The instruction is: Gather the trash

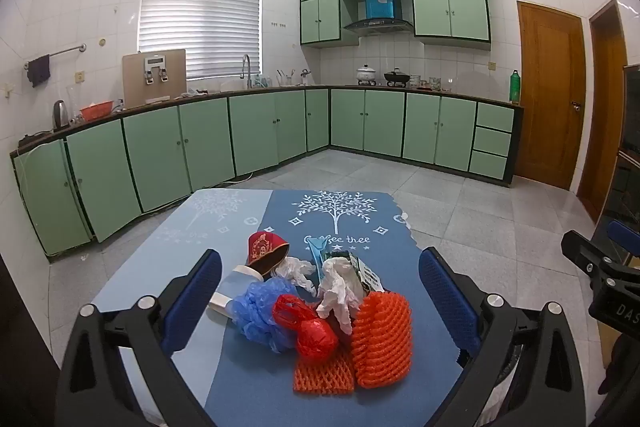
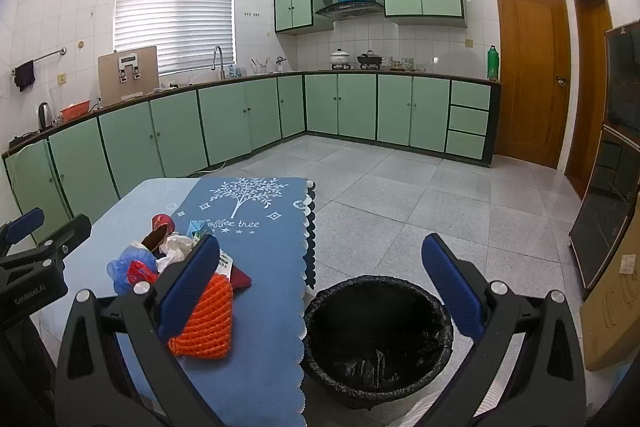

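Observation:
A heap of trash lies on the blue table cloth (image 1: pixel 352 223): orange foam netting (image 1: pixel 382 339), a red plastic bag (image 1: pixel 308 327), a blue crumpled bag (image 1: pixel 260 307), white crumpled plastic (image 1: pixel 336 287) and a red and gold wrapper (image 1: pixel 262 249). My left gripper (image 1: pixel 320 297) stands open, its blue pads on either side of the heap and short of it. My right gripper (image 2: pixel 326 281) is open too, above the table's right edge and the bin (image 2: pixel 378 339), which has a black liner. The orange netting (image 2: pixel 210 315) lies by its left finger.
The bin stands on the tiled floor (image 2: pixel 420 195) just right of the table. Green kitchen cabinets (image 1: pixel 224 135) run along the far walls, wooden doors (image 1: pixel 550 95) stand to the right. A dark glass cabinet (image 2: pixel 612 163) and a cardboard box (image 2: pixel 616 303) are at the far right.

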Tool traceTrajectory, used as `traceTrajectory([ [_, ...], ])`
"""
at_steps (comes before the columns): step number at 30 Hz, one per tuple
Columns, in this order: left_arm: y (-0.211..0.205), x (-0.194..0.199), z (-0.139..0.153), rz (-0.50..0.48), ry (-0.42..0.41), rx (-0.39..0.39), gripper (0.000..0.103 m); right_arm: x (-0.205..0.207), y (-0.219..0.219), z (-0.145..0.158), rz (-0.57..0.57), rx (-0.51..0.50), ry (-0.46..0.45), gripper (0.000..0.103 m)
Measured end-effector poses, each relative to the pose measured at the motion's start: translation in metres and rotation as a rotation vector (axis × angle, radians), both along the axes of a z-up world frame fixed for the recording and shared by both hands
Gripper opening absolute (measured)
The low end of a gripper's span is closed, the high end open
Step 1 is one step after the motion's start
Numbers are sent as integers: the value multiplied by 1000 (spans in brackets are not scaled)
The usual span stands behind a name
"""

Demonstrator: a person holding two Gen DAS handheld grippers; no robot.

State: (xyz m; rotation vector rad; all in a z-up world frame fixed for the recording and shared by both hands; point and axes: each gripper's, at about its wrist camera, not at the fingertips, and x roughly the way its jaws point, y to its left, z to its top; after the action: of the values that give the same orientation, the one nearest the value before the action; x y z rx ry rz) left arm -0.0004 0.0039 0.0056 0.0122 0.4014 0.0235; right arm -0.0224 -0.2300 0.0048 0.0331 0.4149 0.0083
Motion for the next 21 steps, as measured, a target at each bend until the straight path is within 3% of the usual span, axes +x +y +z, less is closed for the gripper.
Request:
traceTrajectory([
  [21, 2, 0, -1, 1, 3, 0, 97, 1, 1, -2, -2, 2, -5, 98],
])
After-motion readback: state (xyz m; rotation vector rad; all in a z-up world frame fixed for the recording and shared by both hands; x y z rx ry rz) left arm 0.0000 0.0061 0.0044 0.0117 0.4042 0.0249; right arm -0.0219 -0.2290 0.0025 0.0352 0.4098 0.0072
